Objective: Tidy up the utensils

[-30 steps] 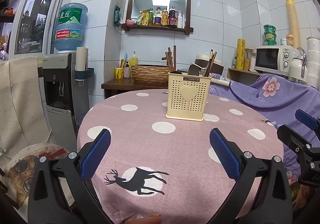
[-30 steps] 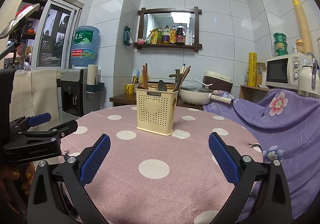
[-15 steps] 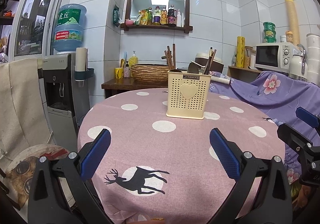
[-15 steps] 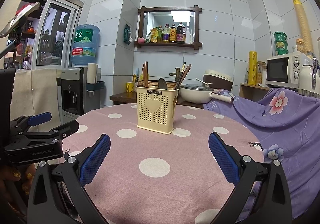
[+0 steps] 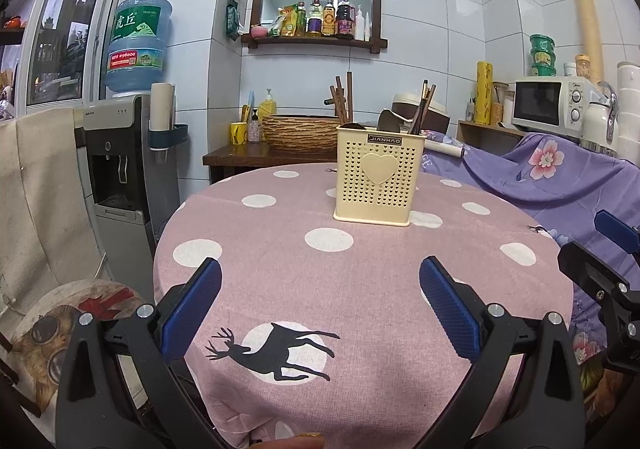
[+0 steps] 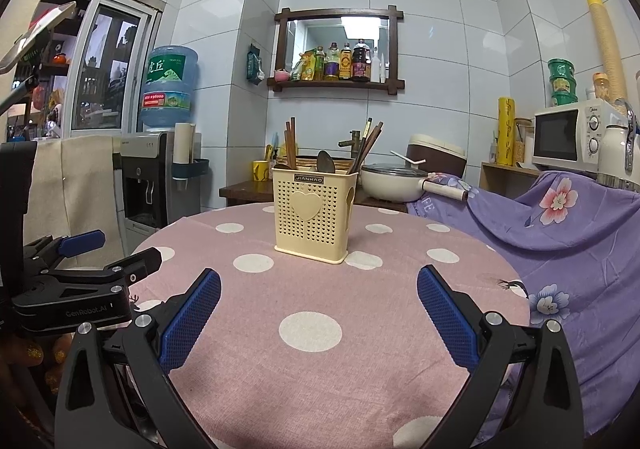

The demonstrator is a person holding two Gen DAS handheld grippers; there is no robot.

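A cream perforated utensil holder (image 5: 379, 174) with a heart on its front stands upright on the far part of the round pink polka-dot table (image 5: 360, 281). It also shows in the right wrist view (image 6: 314, 213). Brown chopsticks (image 6: 291, 147) and spoons (image 6: 326, 162) stick up out of it. My left gripper (image 5: 320, 301) is open and empty, low over the table's near edge. My right gripper (image 6: 319, 309) is open and empty, also short of the holder. The left gripper shows at the left of the right wrist view (image 6: 80, 273).
A water dispenser (image 5: 128, 153) stands left of the table. A purple flowered cloth (image 6: 560, 225) covers furniture to the right, with a microwave (image 6: 568, 139) behind. A white pan (image 6: 396, 181) and a woven basket (image 5: 300, 133) sit behind the table.
Both grippers stay open and almost still. The views have shifted only slightly; the holder has not moved.
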